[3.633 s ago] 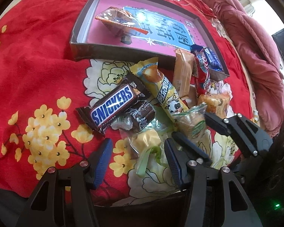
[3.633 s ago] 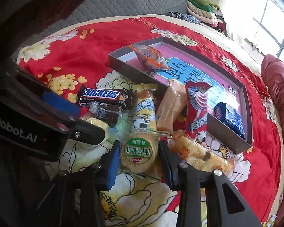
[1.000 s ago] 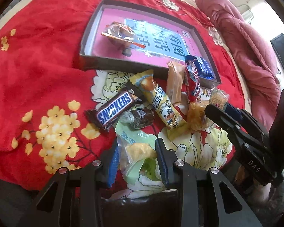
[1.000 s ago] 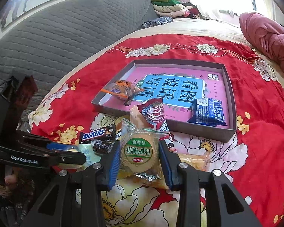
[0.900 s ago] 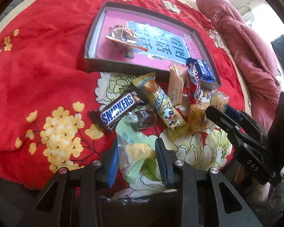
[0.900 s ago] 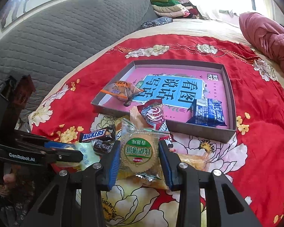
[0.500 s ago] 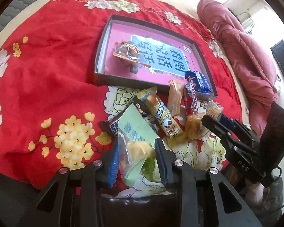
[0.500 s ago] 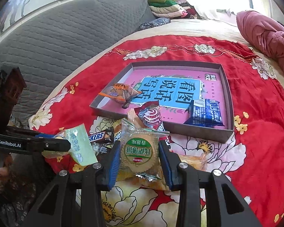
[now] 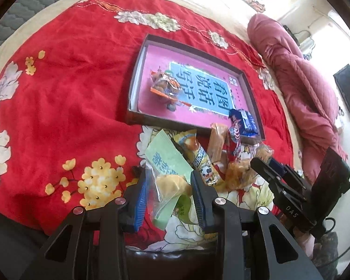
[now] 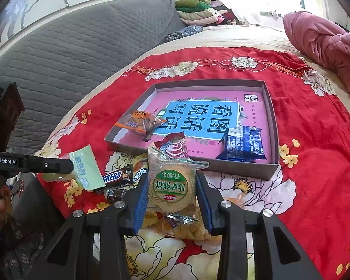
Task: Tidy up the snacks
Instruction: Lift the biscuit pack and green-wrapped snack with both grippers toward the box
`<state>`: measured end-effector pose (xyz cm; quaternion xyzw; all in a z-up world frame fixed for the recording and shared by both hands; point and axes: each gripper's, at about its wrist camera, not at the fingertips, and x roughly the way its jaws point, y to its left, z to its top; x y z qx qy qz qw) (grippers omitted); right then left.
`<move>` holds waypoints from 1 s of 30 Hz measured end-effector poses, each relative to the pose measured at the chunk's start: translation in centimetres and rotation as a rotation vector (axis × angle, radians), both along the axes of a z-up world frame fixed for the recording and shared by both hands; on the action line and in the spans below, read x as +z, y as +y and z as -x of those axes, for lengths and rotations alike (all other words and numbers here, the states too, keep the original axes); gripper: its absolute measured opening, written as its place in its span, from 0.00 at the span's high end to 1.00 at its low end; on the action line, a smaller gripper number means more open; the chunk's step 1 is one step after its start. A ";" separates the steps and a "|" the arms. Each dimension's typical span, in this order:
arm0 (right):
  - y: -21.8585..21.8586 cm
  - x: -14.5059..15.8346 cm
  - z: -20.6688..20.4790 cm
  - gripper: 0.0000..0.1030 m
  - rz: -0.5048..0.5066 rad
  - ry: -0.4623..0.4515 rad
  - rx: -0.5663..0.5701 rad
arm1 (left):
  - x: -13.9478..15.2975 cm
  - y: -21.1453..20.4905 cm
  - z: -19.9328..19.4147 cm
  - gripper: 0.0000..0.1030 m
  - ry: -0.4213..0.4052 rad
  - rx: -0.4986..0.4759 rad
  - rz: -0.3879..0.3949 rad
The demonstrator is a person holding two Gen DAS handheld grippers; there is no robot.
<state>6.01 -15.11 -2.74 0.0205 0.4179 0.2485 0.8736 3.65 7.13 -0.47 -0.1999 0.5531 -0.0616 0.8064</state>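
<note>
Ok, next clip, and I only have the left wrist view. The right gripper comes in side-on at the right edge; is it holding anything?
Observer: Yes. The right wrist view shows the right gripper shut on a round biscuit pack with a green label.
Reviewer: The green packet in my view hides part of the pile. What is behind it?
Observer: A Snickers bar lying on the red cloth, with a small dark candy beside it.
Reviewer: Is that packet off the cloth?
Observer: It looks so. Seen from the side, the left gripper holds it up above the pile.
</note>
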 end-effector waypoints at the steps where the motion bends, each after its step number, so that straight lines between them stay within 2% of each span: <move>1: 0.0 0.0 0.0 0.61 0.001 -0.001 -0.002 | 0.1 0.1 -0.1 0.65 -0.002 0.004 0.006; 19: -1.2 0.8 -0.8 0.61 -0.012 -0.033 -0.039 | 1.8 0.0 -2.2 0.65 -0.059 0.033 0.017; 30: -2.1 1.5 -1.4 0.61 -0.019 -0.061 -0.067 | 1.7 -1.3 -3.9 0.65 -0.064 0.018 0.017</move>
